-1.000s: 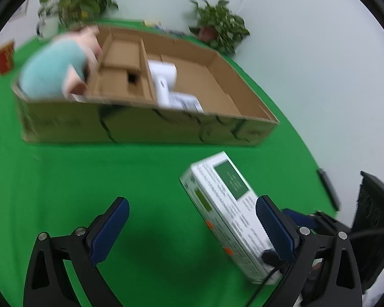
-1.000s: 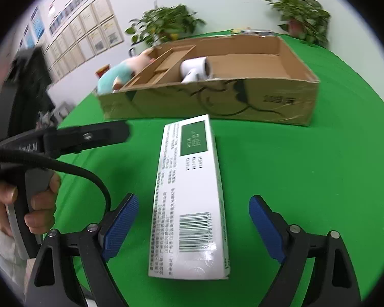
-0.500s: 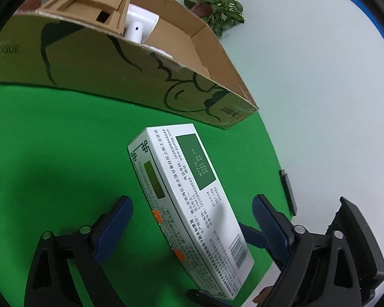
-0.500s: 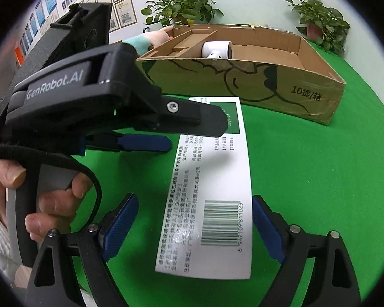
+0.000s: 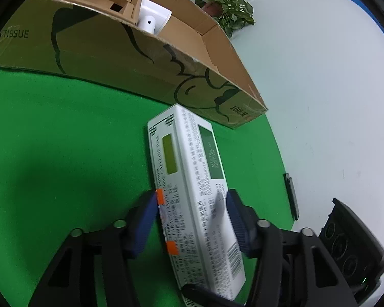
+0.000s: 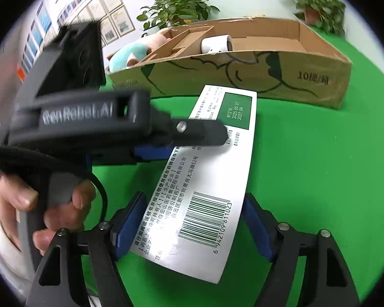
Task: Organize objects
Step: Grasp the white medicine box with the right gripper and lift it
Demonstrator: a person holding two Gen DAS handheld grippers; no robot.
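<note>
Both claws now flank the white medicine carton [image 5: 192, 192] lying flat on the green worktop [image 5: 64, 153]; a second ago the left claw [image 5: 190, 220] hung spread wide well to the carton's left, and its jaws have just been closing until the blue pads [image 5: 143, 227] sit against the carton's long sides near the middle of its length. The right claw [image 6: 192, 227], also just narrowed from its earlier wider spread, straddles the barcode end; its left pad looks to touch the carton edge and the right pad sits at or just beside the other edge, so I cannot tell whether it pinches. In the right wrist view the left claw's black body crosses the carton's far half, with the person's hand [image 6: 38, 204] on its grip. Behind the carton stands an open cardboard box [image 6: 243, 76] holding a white cylindrical device [image 6: 216, 43] and cardboard inserts; a plush toy [image 6: 135, 51] lies at its far left end. Potted plants [image 6: 176, 7] stand against the wall.
</note>
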